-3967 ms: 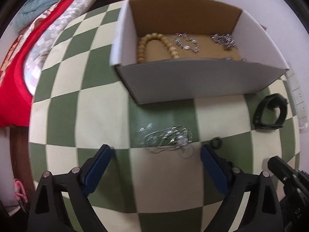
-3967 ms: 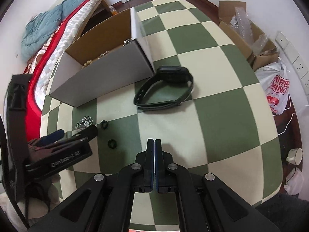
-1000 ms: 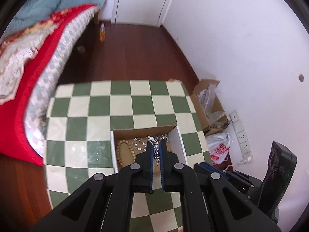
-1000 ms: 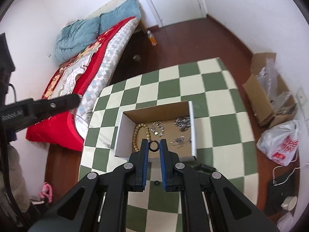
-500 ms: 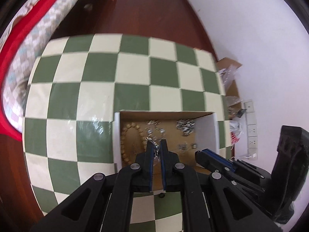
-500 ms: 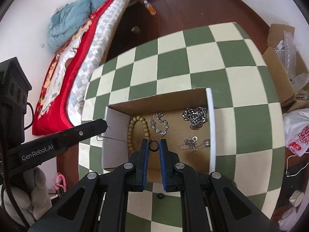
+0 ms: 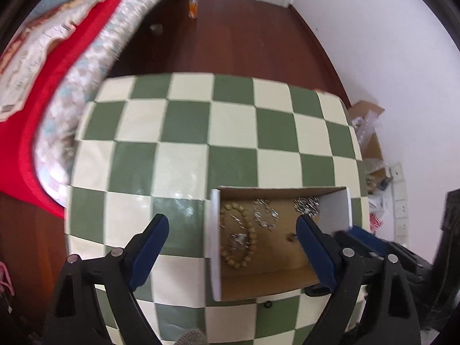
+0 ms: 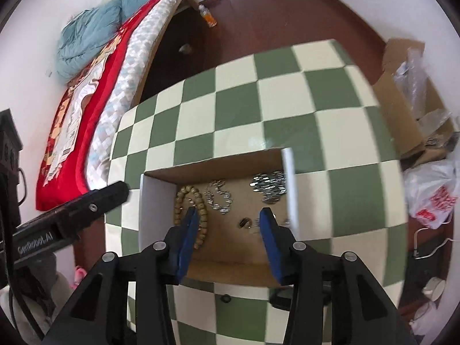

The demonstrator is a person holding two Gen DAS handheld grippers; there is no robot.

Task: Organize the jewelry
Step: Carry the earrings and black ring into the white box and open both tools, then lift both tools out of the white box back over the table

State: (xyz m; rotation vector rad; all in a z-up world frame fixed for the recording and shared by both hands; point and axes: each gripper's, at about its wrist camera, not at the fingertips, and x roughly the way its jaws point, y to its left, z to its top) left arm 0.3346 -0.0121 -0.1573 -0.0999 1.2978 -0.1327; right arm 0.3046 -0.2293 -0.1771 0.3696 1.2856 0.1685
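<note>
Bead bracelet (image 8: 198,210) lies in box (image 8: 155,201), chains (image 8: 220,197) beside it.

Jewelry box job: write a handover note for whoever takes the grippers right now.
Left gripper: open, empty, over the box.
Right gripper: open, empty, over the box too.
Done: beads, chains and a ring lie in the box.
Left: one small ring sits on the table just in front of the box.
</note>
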